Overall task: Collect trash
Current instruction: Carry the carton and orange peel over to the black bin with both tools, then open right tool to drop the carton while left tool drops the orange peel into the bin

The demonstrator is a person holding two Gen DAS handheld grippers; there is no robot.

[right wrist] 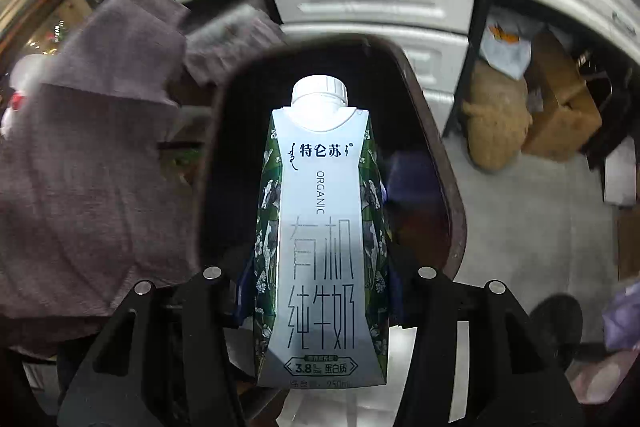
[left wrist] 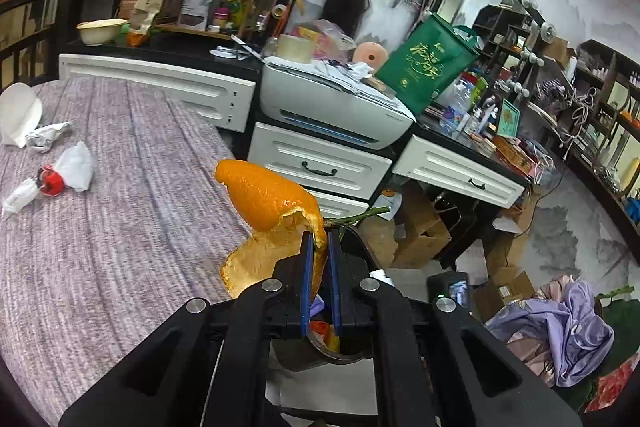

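My left gripper point(left wrist: 319, 241) is shut on a curled orange peel point(left wrist: 269, 198), holding it at the edge of the table above a dark bin point(left wrist: 347, 355) seen partly behind the fingers. A green stem point(left wrist: 360, 215) pokes out beside the peel. My right gripper point(right wrist: 322, 267) is shut on a white and green milk carton point(right wrist: 322, 239) with a white cap, pointing steeply down over the open mouth of the dark brown bin point(right wrist: 444, 163). On the table to the left lie a crumpled white wrapper with a red piece point(left wrist: 52, 179), foil point(left wrist: 46, 137) and a white paper cup point(left wrist: 20, 113).
The table wears a grey-purple cloth point(left wrist: 120, 207). Behind it stand white drawers point(left wrist: 320, 167) with a printer point(left wrist: 336, 103) on top. Cardboard boxes point(left wrist: 424, 231) and a pile of purple fabric point(left wrist: 560, 327) lie on the floor to the right of the bin.
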